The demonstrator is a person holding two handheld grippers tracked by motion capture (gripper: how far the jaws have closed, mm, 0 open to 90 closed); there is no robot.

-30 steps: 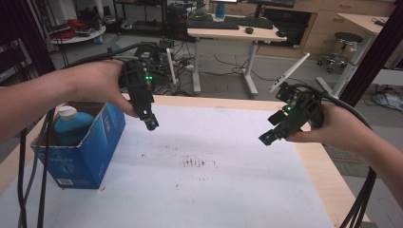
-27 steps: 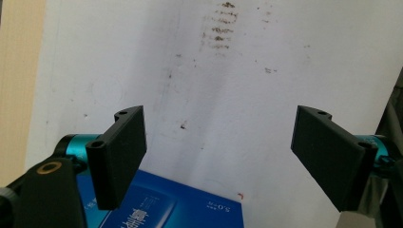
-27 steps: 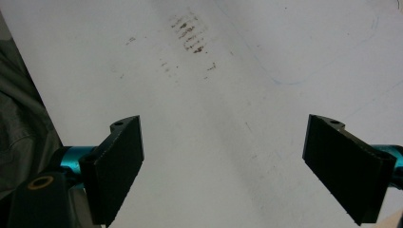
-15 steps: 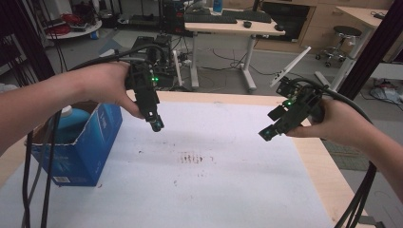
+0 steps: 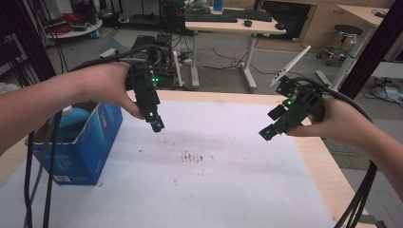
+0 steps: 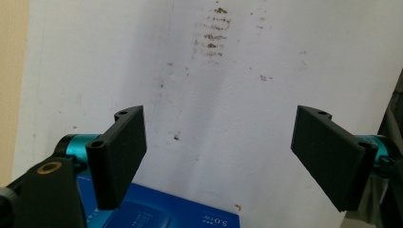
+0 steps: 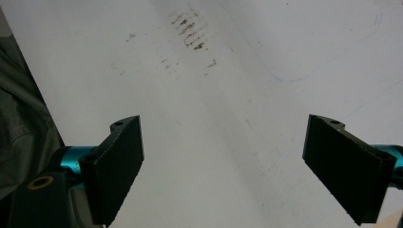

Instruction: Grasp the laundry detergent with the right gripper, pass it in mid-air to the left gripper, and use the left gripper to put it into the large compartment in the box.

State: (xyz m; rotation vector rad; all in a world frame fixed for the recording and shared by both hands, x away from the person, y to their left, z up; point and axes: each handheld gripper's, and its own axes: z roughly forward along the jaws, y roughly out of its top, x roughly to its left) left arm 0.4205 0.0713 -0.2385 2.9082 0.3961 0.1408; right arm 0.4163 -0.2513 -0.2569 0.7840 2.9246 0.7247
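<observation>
The open-topped blue cardboard box (image 5: 81,147) stands at the left edge of the white table cover (image 5: 199,185), just beside and below the left gripper (image 5: 156,124), whose jaws stand wide apart over bare cover with nothing between them; the box's top edge (image 6: 171,216) shows under them in the left gripper view. Inside it stands a blue plastic bottle with a white cap (image 5: 64,126). The right gripper (image 5: 266,134) hangs well apart to the right, jaws likewise spread and empty, with a patch of brown smudges (image 5: 190,156) on the cover between the two.
</observation>
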